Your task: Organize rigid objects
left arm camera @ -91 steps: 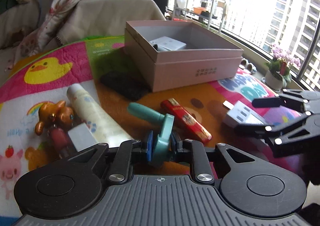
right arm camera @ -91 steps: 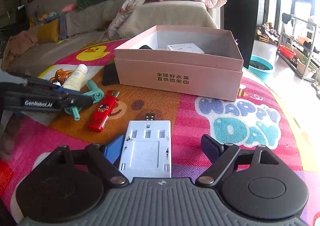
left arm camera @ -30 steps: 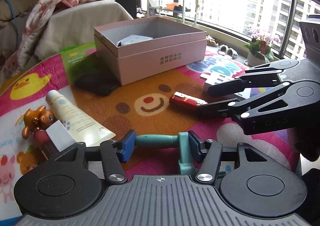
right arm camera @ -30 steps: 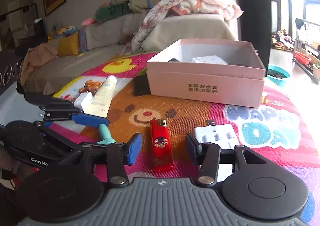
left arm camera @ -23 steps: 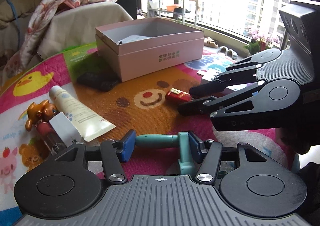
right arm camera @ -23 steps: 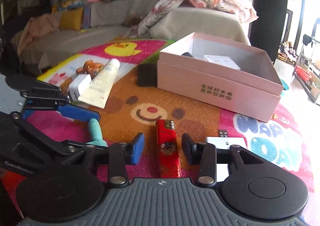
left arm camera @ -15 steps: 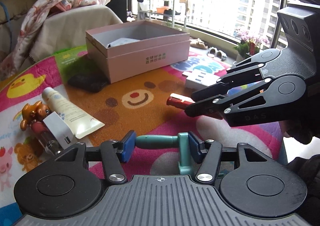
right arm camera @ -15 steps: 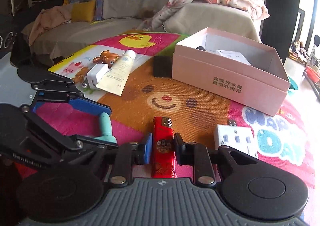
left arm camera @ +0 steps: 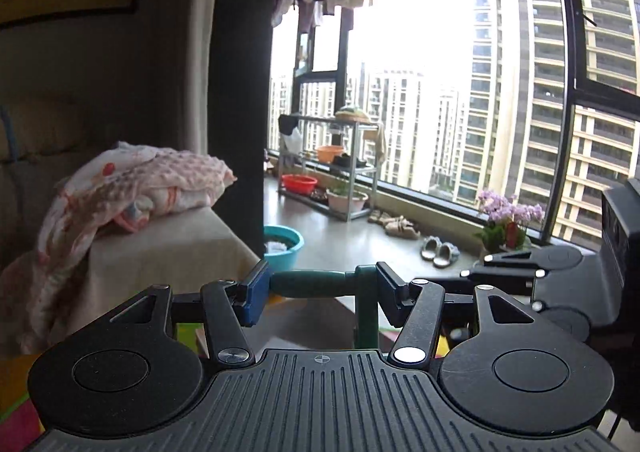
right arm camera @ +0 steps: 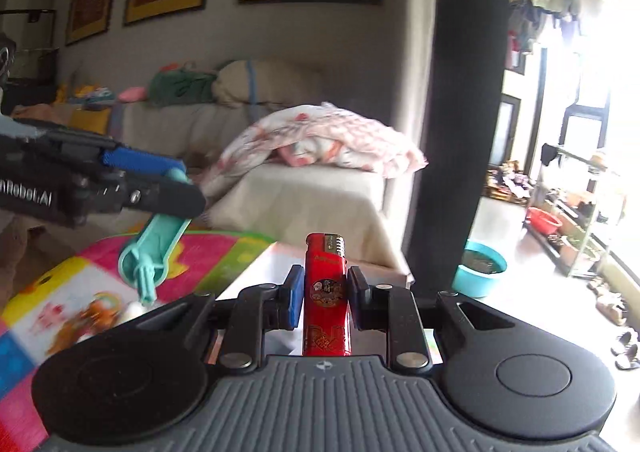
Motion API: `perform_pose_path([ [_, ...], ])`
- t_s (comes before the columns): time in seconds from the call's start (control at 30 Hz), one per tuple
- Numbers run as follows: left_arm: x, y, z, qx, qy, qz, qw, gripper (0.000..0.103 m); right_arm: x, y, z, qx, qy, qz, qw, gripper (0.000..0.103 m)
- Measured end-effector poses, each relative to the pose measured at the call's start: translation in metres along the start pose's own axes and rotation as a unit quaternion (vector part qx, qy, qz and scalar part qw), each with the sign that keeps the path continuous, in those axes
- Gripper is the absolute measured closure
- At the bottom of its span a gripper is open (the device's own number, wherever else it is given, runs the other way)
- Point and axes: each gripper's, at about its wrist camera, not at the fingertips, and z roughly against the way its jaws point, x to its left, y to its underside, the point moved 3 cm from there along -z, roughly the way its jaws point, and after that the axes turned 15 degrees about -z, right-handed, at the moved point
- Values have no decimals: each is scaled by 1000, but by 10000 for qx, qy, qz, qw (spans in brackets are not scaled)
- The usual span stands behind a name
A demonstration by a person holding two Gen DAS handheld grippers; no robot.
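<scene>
My left gripper [left arm camera: 320, 284] is shut on a teal T-shaped plastic tool [left arm camera: 316, 282] and holds it raised in the air; it also shows in the right wrist view [right arm camera: 154, 248], hanging from the left gripper [right arm camera: 160, 180]. My right gripper [right arm camera: 325, 294] is shut on a red lighter [right arm camera: 326, 300], held upright above the table. The pink box [right arm camera: 256, 272] shows only as a pale edge just below and behind the lighter. The right gripper appears at the right of the left wrist view [left arm camera: 520, 272].
The colourful play mat [right arm camera: 80, 292] lies low at the left. A beige sofa with a crumpled blanket [right arm camera: 320, 144] stands behind. A teal basin [right arm camera: 480, 266] sits on the floor by a dark pillar. Windows and a metal rack [left arm camera: 340, 164] are to the right.
Both grippers have lifted and tilted up from the mat, so the table items dropped out of view. The right gripper now carries the red lighter it closed on; the left still holds the teal tool.
</scene>
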Motion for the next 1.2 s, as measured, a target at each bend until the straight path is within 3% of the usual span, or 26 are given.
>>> perform_pose_path([
  [0.07,14,4,-41,304,111,379,9988,42,-7,-4,-24,99,-51,-14,9999,77],
  [0.13,22,24,-75,824,380,775,9929,42,-18,-2,-45,422,119,-272,9987,53],
  [0.17,24,34,-84,974,424,875,9905,43,-23,2,-48,496,222,-430,9976,51],
  [0.27,25,62,-76,916,348,984,9903,44,-37,23,-36,542,218,-628,9963,47],
  [0.37,28,87,-50,851,224,1028,9908,44,-43,56,-13,454,353,-391,9976,32],
  [0.53,35,117,6,821,-206,1081,9905,44,-29,105,9,568,558,308,9963,31],
  [0.67,40,145,63,1016,-1056,1202,9819,44,-8,119,15,759,120,288,9966,31],
  [0.83,50,181,92,1283,-1140,1676,9708,44,33,124,4,947,-387,271,9944,31],
  [0.93,65,184,82,1267,-980,2067,9652,44,55,127,0,1031,-560,288,9927,31],
  [1.03,71,173,49,1285,-673,2041,9681,44,69,133,2,1075,-678,314,9914,31],
  [1.13,79,167,-5,1640,-454,2062,9636,44,71,138,6,1121,-631,398,9909,31],
  [1.2,83,164,-39,1940,-585,1797,9626,46,66,141,10,1150,-532,409,9911,31],
])
